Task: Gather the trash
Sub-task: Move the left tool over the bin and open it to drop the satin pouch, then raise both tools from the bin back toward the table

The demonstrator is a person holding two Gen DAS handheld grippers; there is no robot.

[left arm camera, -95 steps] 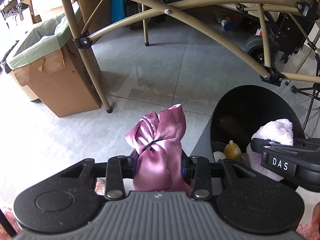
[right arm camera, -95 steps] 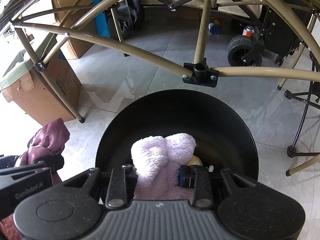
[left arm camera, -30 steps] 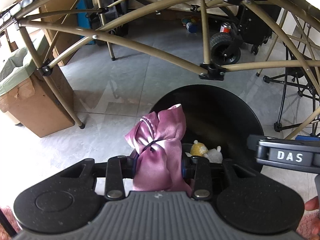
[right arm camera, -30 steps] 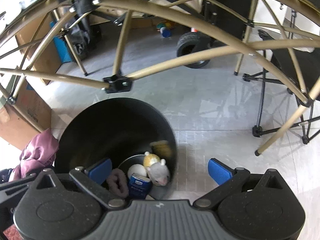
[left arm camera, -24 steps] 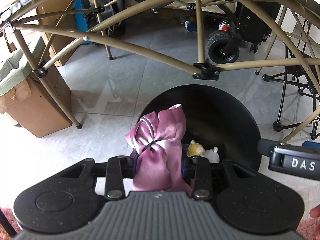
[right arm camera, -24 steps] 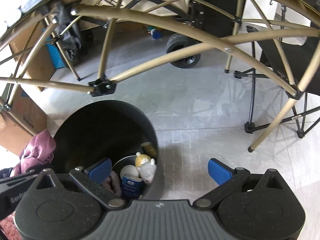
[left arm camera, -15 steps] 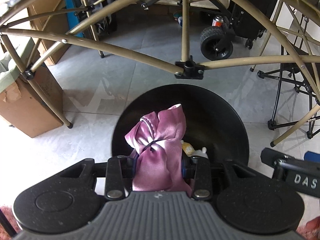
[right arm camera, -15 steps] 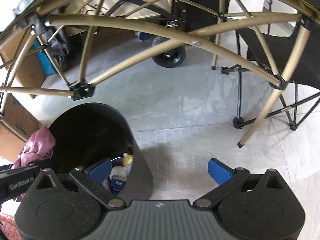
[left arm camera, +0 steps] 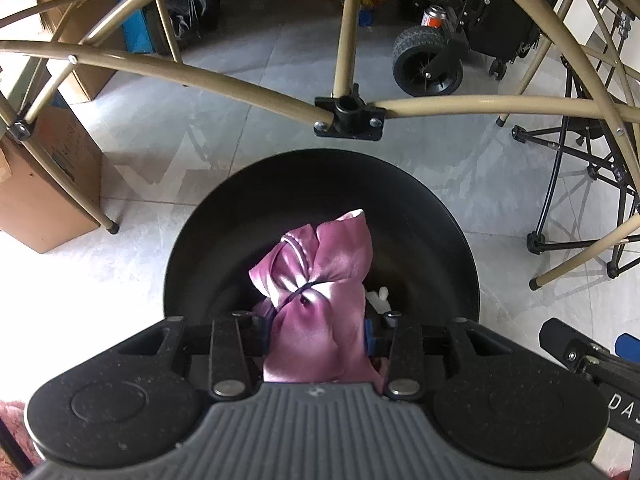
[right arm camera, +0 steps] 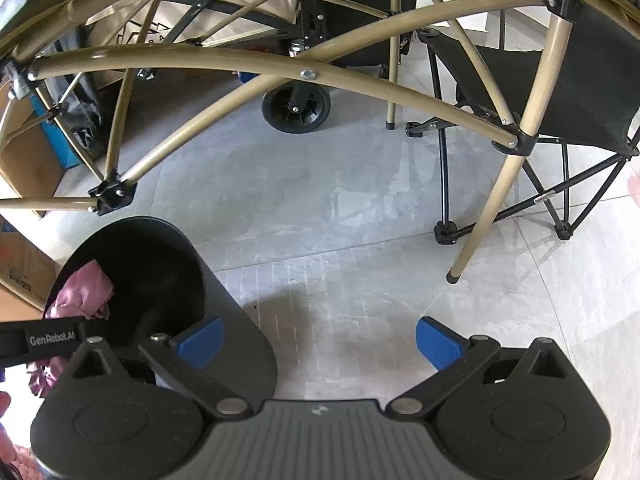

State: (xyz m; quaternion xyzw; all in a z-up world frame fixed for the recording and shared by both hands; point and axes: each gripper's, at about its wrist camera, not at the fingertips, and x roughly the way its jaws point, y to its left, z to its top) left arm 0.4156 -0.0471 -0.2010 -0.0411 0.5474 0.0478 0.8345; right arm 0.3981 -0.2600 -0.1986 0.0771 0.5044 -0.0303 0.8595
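Tan folding frame (left arm camera: 248, 84) arching over grey tiled floor (right arm camera: 360, 216). Cardboard box (left arm camera: 40, 184) at left, black wheel (left arm camera: 427, 62) and red can (left arm camera: 433, 16) at back, black folding chair (right arm camera: 560, 92) at right.

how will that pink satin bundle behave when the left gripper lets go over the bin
The pink satin bundle looks soft and floppy: it bulges around the left gripper. Its glossy sheen suggests slippery cloth, so it should slide free easily. It probably drops limply into the black bin below without bouncing.

Garage-like storage space: tiled floor (right arm camera: 340, 208), cardboard boxes (left arm camera: 44, 184), folding chair (right arm camera: 560, 92), wheeled cart (left arm camera: 428, 60).
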